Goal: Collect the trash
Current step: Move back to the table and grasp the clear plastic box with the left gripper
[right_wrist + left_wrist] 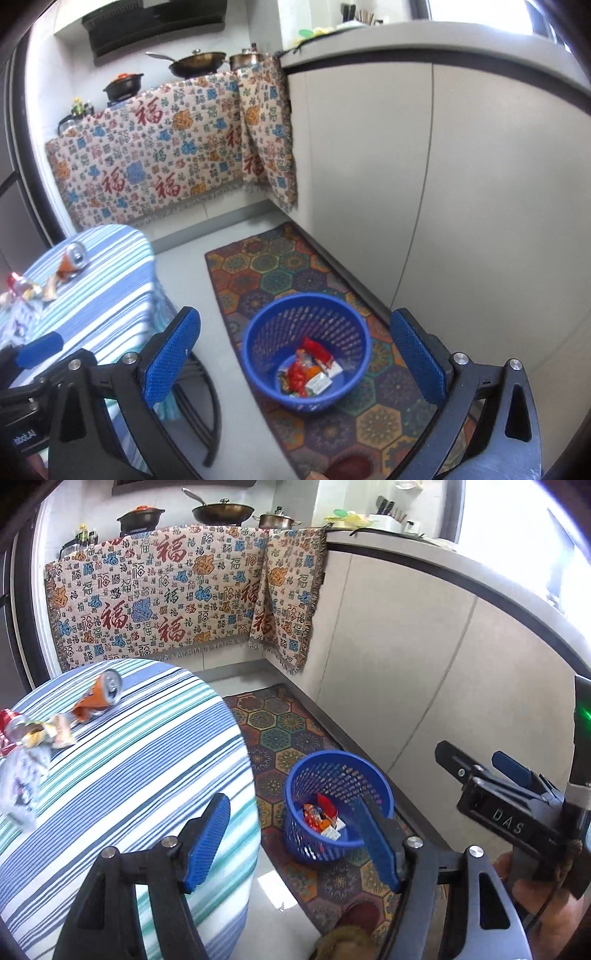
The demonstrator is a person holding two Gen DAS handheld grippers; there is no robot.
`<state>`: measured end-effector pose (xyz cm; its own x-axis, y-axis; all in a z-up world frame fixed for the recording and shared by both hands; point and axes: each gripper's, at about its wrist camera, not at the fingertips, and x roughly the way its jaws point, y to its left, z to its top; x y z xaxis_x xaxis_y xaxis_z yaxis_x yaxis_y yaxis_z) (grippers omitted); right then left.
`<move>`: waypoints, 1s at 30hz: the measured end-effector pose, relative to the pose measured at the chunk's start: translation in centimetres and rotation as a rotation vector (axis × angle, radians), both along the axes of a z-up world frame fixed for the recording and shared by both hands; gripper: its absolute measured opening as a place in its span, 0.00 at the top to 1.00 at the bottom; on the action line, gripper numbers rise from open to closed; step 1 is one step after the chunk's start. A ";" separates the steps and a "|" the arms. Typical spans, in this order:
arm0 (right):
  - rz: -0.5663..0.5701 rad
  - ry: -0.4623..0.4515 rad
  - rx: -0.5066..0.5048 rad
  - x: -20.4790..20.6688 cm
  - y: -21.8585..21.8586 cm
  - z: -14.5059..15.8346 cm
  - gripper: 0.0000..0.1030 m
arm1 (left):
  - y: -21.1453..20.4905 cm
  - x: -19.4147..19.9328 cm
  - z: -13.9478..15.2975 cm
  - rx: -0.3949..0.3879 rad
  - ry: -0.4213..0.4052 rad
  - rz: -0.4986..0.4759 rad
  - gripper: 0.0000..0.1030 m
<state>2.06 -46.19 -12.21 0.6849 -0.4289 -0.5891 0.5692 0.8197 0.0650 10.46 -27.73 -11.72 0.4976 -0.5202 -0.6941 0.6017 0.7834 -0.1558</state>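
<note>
On the far left, the trash I am collecting is lying on the striped table (147, 760): a crumpled clear plastic wrapper (22, 786) near the edge, a red can (7, 723) and some small crinkled wrappers (48, 734) beside it, and a crushed orange can (98, 698) on its side a little further in. My left tongs (291, 843) are hanging spread apart with nothing between the pads, poised over the gap between the table edge and the blue mesh basket (295, 794) on the patterned floor mat (280, 734). That basket is already holding a few red and white snack wrappers (308, 373). My right tongs (295, 360) are standing wide open and empty too, framing the basket from above. Looking ahead, I am judging the cans to be the risky part: the orange one is lying on its side and could roll off the cloth if I nudge it rather than pinch it squarely. The clear plastic looks limp and slippery, so a shallow pinch may let it slide out over the floor instead of the basket. The basket is light, and a bump from either pair of tongs could tip it.
</note>
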 end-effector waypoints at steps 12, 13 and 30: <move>0.024 0.006 -0.031 -7.6 9.3 1.8 0.01 | 11.3 -8.2 0.9 -0.006 0.010 0.016 0.22; 0.025 0.001 -0.036 -7.9 9.8 1.6 0.01 | 12.0 -8.6 0.7 -0.004 0.005 0.028 0.22; 0.177 0.042 -0.042 -4.7 14.8 -4.3 0.00 | 22.3 -1.2 -2.2 0.010 0.079 0.229 0.22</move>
